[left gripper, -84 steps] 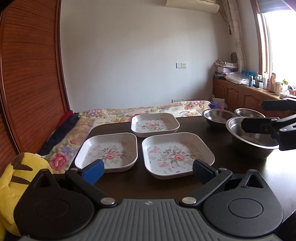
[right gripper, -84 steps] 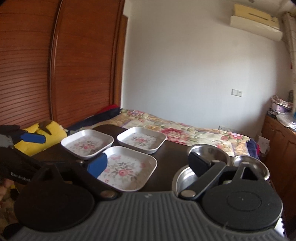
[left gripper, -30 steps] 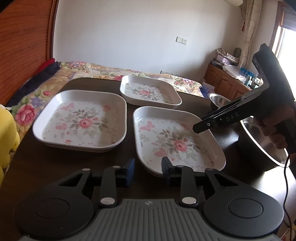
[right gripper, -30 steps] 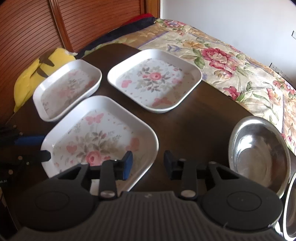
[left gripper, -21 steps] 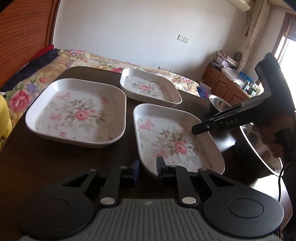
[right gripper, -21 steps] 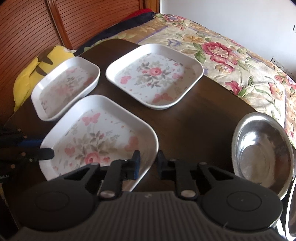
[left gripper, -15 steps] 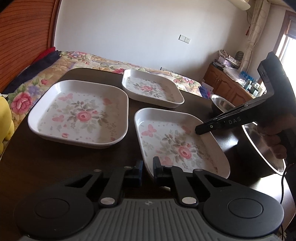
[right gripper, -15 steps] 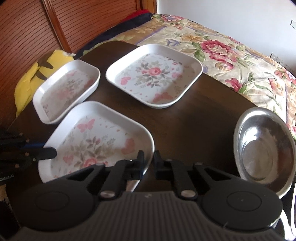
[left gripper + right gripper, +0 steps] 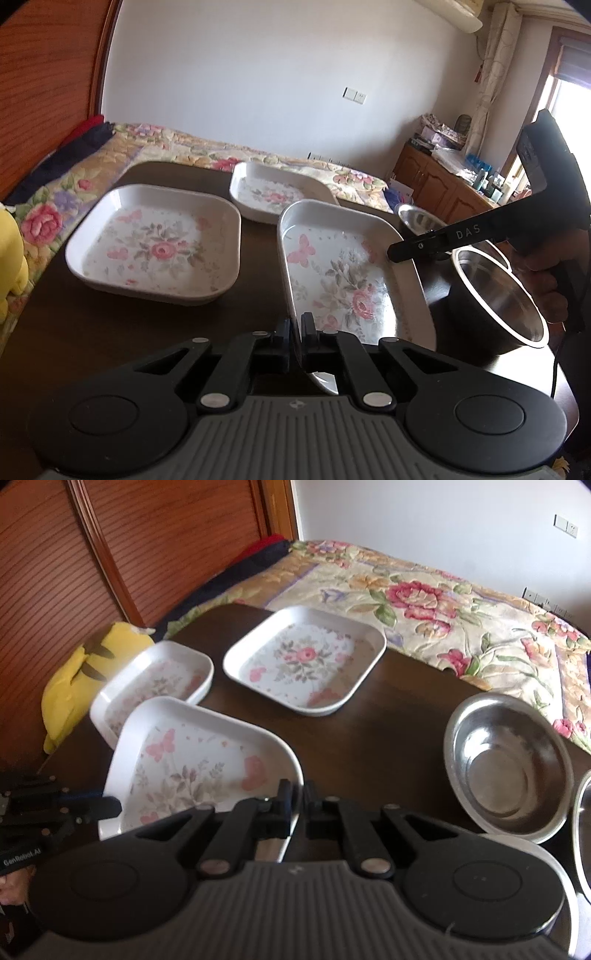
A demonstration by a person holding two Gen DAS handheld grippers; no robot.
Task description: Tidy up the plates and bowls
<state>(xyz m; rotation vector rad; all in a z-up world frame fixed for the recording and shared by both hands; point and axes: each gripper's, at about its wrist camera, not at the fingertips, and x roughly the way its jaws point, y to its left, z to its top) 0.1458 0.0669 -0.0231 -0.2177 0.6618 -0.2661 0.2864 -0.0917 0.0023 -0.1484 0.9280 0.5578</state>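
Both hand-held grippers, left (image 9: 295, 338) and right (image 9: 299, 805), are now clamping opposite rims of the nearest floral plate (image 9: 332, 273), lifting it off the bench (image 9: 388, 731). Two plates (image 9: 159, 247) (image 9: 306, 664) and steel bowls (image 9: 509, 764) are still lying unstacked.

We count three white floral square plates: one (image 9: 192, 760) raised at the near edge, one (image 9: 155, 683) to its left, one (image 9: 306, 664) farther back. We count two steel bowls in the right wrist view: one (image 9: 506, 764) fully visible, one (image 9: 583, 834) cut by the frame edge. We count two grippers (image 9: 295, 332) (image 9: 297, 805) and one yellow plush toy (image 9: 81, 672).
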